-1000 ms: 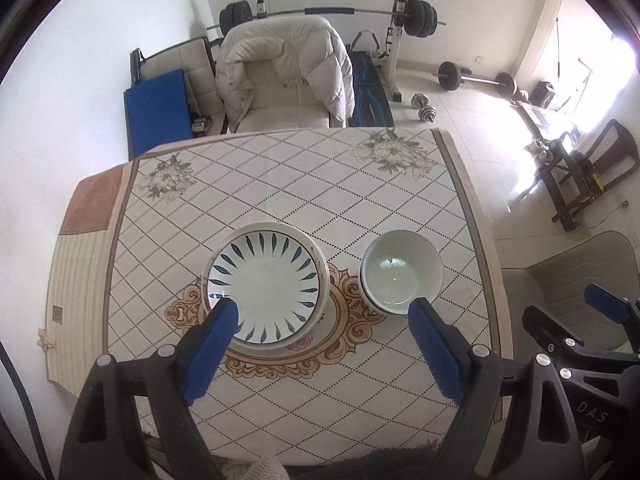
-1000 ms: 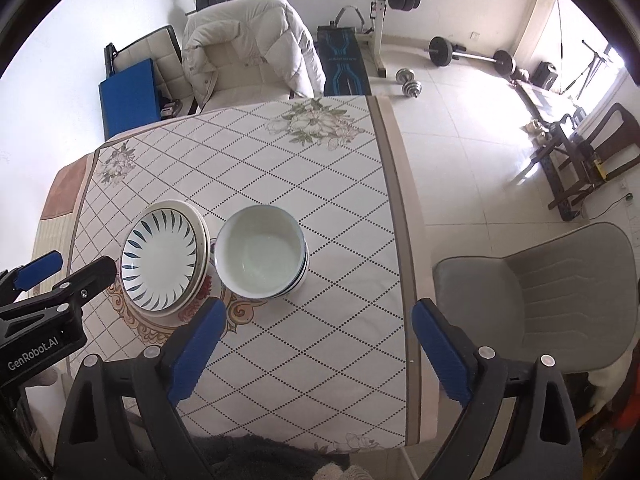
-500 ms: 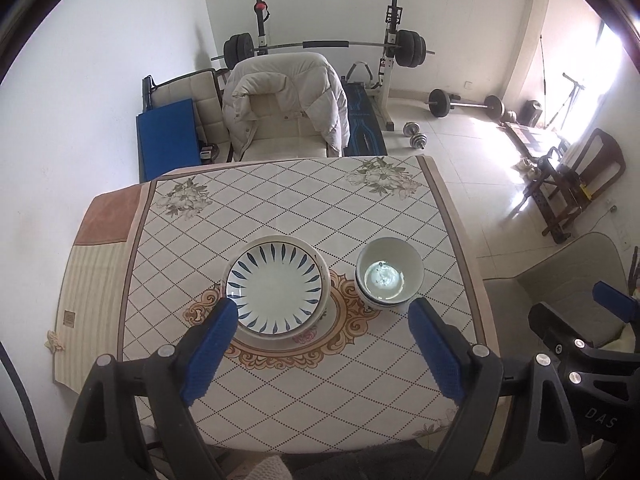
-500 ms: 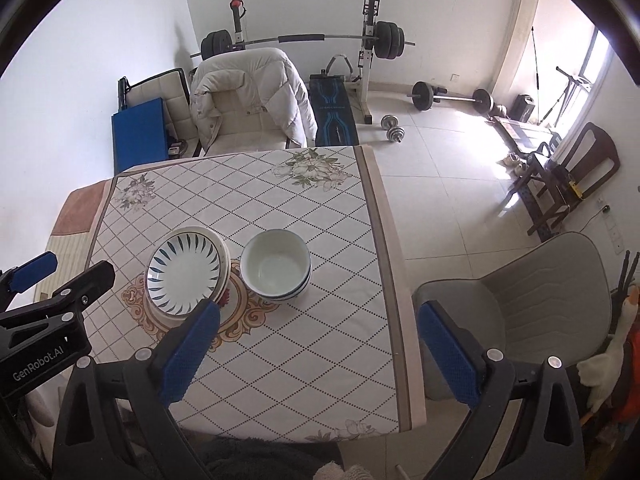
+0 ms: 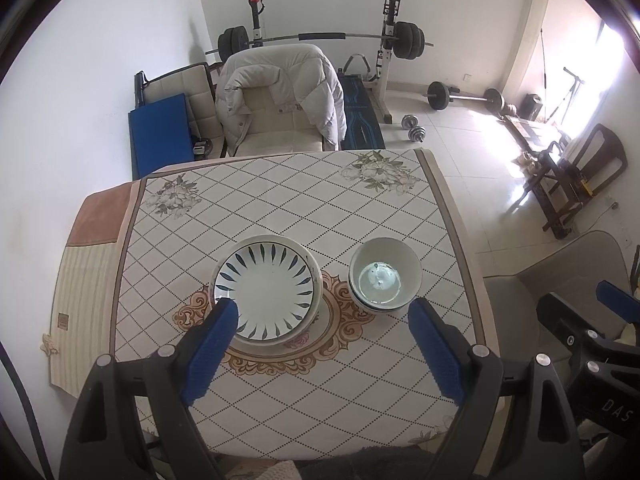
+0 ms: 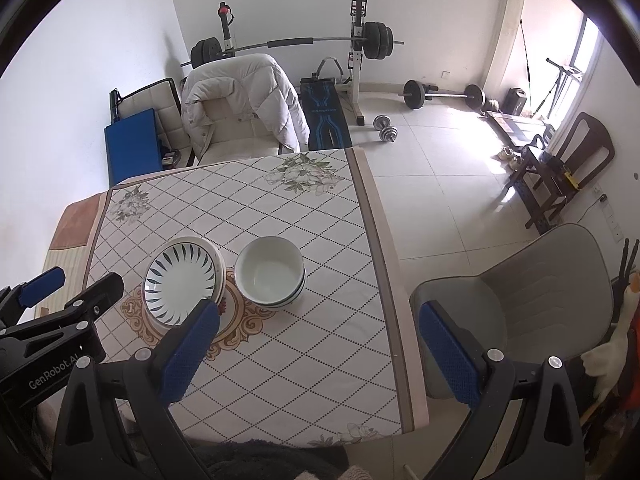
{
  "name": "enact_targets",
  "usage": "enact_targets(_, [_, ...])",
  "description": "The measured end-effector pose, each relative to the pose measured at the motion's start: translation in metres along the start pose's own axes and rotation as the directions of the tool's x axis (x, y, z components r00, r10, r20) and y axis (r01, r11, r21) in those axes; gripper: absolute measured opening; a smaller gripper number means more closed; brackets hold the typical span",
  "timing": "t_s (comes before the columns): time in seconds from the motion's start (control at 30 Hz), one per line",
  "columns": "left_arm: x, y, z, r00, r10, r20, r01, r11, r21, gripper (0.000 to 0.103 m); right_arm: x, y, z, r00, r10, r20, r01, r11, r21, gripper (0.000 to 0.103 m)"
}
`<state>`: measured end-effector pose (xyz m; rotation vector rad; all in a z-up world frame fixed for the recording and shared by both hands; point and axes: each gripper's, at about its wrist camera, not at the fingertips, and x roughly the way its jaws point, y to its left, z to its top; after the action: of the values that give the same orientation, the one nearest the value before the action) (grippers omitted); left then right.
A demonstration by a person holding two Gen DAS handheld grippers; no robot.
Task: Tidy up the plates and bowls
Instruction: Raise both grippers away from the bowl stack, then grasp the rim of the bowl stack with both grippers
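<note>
Table [image 5: 280,208] farther below than before; plates [image 5: 266,286], bowls [image 5: 385,274] unmoved.

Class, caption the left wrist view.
Open left gripper above stacked plates beside nested bowls on a patterned tablecloth.

Home room doubling as dining area and gym. Table with patterned tablecloth [image 5: 288,208], padded chair with puffer jacket [image 5: 280,80] draped over it, barbell rack [image 5: 320,38], loose dumbbells [image 5: 414,128] on tiled floor.
</note>
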<state>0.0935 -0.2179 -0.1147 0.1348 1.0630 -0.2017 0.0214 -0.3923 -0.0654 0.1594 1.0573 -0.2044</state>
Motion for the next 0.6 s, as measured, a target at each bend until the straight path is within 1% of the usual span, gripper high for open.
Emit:
enact_targets(0.03, [0.008, -0.001, 0.004, 1.0, -0.009, -0.013, 0.009, 1.0, 0.003, 0.087, 0.006, -0.003, 0.002, 1.0, 0.01, -0.007, -0.01, 1.0, 0.01, 0.102])
enact_targets(0.13, [0.039, 0.0, 0.019, 0.995, -0.075, -0.07, 0.075, 0.997, -0.001, 0.087, 0.032, -0.015, 0.01, 0.997, 0.074, -0.024, -0.073, 0.997, 0.039, 0.102])
enact_targets(0.2, [0.065, 0.0, 0.032, 0.989, -0.087, -0.119, 0.088, 0.996, 0.003, 0.087, 0.06, -0.022, 0.014, 0.993, 0.1, -0.068, -0.097, 0.994, 0.049, 0.102])
enact_targets(0.27, [0.094, 0.0, 0.045, 0.983, -0.085, -0.161, 0.086, 0.996, -0.001, 0.087, 0.092, -0.033, 0.016, 0.985, 0.132, -0.116, -0.122, 0.988, 0.091, 0.102])
enact_targets(0.33, [0.128, -0.001, 0.058, 0.969, -0.108, -0.221, 0.111, 0.994, 0.003, 0.087, 0.126, -0.044, 0.017, 0.97, 0.193, -0.149, -0.172, 0.974, 0.146, 0.102])
enact_targets(0.37, [0.145, -0.003, 0.064, 0.955, -0.142, -0.261, 0.148, 0.989, 0.005, 0.087, 0.146, -0.047, 0.017, 0.961, 0.21, -0.18, -0.181, 0.969, 0.168, 0.102])
enact_targets(0.4, [0.162, -0.004, 0.069, 0.941, -0.159, -0.3, 0.167, 0.986, 0.002, 0.085, 0.166, -0.05, 0.016, 0.948, 0.238, -0.212, -0.198, 0.96, 0.196, 0.102])
enact_targets(0.43, [0.178, -0.005, 0.073, 0.927, -0.186, -0.325, 0.194, 0.981, -0.008, 0.079, 0.186, -0.054, 0.015, 0.933, 0.27, -0.239, -0.218, 0.95, 0.224, 0.102])
enact_targets(0.47, [0.193, -0.007, 0.077, 0.908, -0.217, -0.358, 0.229, 0.973, -0.01, 0.078, 0.205, -0.058, 0.013, 0.915, 0.305, -0.265, -0.238, 0.936, 0.258, 0.102])
enact_targets(0.53, [0.221, -0.013, 0.083, 0.875, -0.24, -0.421, 0.259, 0.966, -0.011, 0.072, 0.241, -0.063, 0.01, 0.877, 0.377, -0.298, -0.28, 0.905, 0.32, 0.102])
enact_targets(0.57, [0.233, -0.017, 0.084, 0.856, -0.252, -0.452, 0.28, 0.96, -0.004, 0.072, 0.258, -0.065, 0.009, 0.859, 0.403, -0.314, -0.292, 0.892, 0.346, 0.101])
enact_targets(0.6, [0.245, -0.02, 0.084, 0.84, -0.251, -0.481, 0.288, 0.958, 0.004, 0.071, 0.274, -0.066, 0.008, 0.842, 0.428, -0.328, -0.306, 0.88, 0.364, 0.101])
